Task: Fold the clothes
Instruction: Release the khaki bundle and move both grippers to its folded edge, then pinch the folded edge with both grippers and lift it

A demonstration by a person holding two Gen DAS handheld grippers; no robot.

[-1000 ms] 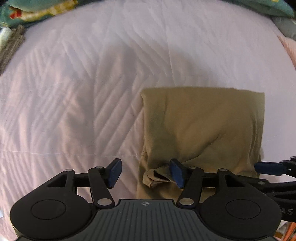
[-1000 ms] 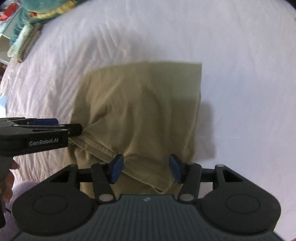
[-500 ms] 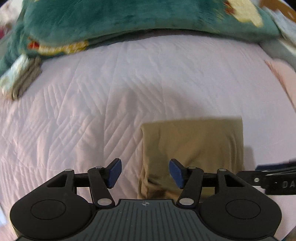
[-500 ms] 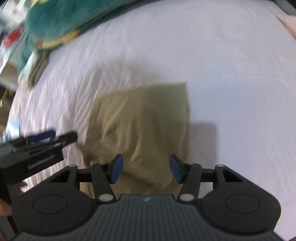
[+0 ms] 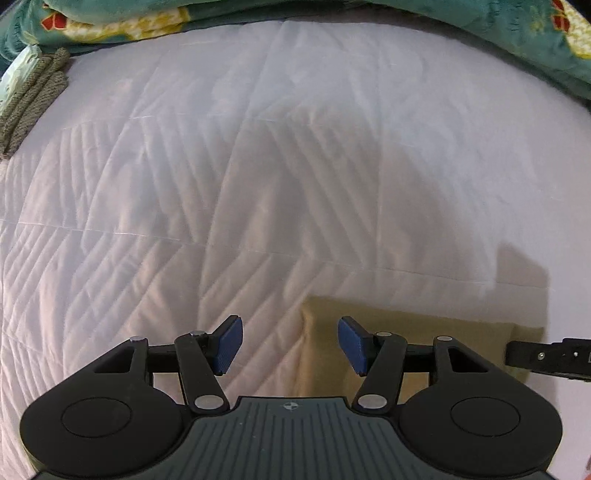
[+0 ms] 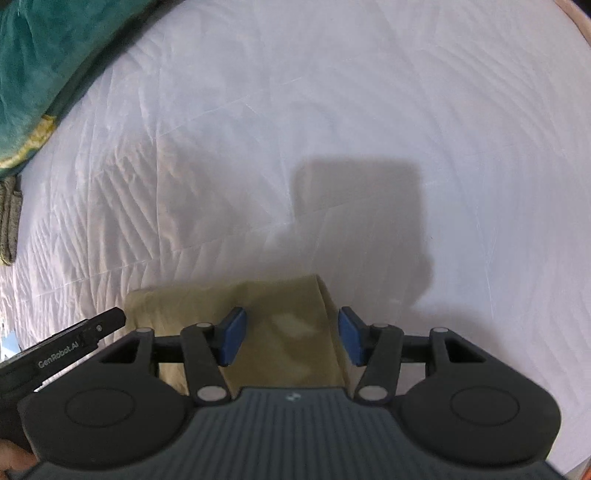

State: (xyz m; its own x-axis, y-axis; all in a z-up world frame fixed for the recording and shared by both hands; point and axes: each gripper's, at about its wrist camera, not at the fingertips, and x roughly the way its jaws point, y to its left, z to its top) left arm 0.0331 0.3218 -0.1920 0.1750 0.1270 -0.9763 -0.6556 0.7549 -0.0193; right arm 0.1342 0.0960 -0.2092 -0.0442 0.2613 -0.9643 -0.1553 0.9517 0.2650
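Note:
An olive cloth (image 5: 424, 332), folded into a rectangle, lies on the white quilted bed cover (image 5: 258, 166); only its far strip shows ahead of the grippers. My left gripper (image 5: 290, 345) points down with its jaws apart, straddling the cloth's far left corner. My right gripper (image 6: 291, 338) is open too, with the cloth (image 6: 288, 306) lying under and between its blue pads (image 6: 232, 339). No pad presses on the fabric. Each gripper shows in the other's view: the right one (image 5: 546, 358) at the cloth's right end, the left one (image 6: 74, 343) at its left end.
A teal blanket (image 5: 110, 22) with yellow and red patches is heaped along the far side of the bed, also at upper left (image 6: 37, 74). A grey knitted piece (image 5: 29, 99) lies at the far left. A hand (image 6: 11, 458) shows bottom left.
Both grippers have travelled forward over the cloth to its far edge, so much less of it shows. Their jaws have kept the same width.

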